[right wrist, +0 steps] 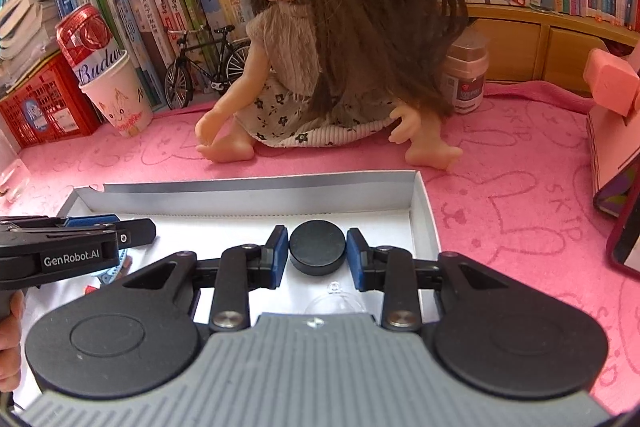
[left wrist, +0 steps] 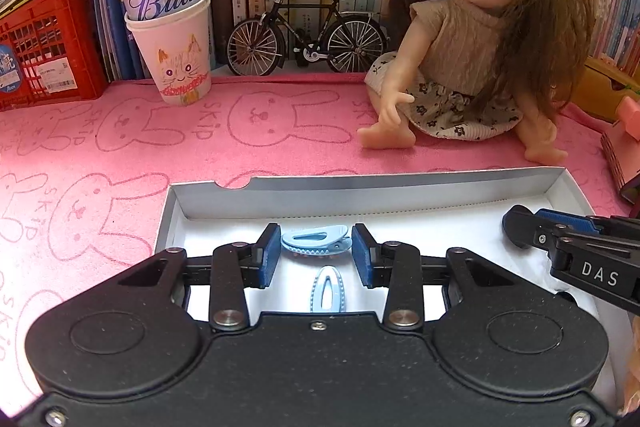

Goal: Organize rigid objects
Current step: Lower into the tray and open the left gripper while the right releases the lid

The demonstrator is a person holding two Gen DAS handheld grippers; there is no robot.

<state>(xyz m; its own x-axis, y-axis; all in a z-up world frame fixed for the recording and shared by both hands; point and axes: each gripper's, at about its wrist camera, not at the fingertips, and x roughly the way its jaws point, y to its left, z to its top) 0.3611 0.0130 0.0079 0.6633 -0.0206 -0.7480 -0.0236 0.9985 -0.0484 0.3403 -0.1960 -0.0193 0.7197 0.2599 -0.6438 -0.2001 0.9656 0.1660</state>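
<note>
A shallow white box [left wrist: 400, 193] lies on the pink rabbit-print cloth. Over its left part my left gripper [left wrist: 316, 251] is shut on a light blue hair clip [left wrist: 314, 241], which lies crosswise between the blue pads. A second light blue clip [left wrist: 327, 290] lies in the box just below it. In the right wrist view my right gripper [right wrist: 317, 247] is shut on a black round puck [right wrist: 317, 255] over the box [right wrist: 420, 211]. A clear dome-shaped piece [right wrist: 332, 301] sits behind the puck. Each gripper shows in the other's view: the right gripper [left wrist: 520, 227] and the left gripper [right wrist: 146, 227].
A long-haired doll [left wrist: 472, 39] sits just beyond the box. A model bicycle [left wrist: 304, 39], a paper cup [left wrist: 176, 55] holding a red can, a red crate [left wrist: 44, 43] and rows of books line the back. A pink stand [right wrist: 612, 131] and a jar [right wrist: 466, 75] are on the right.
</note>
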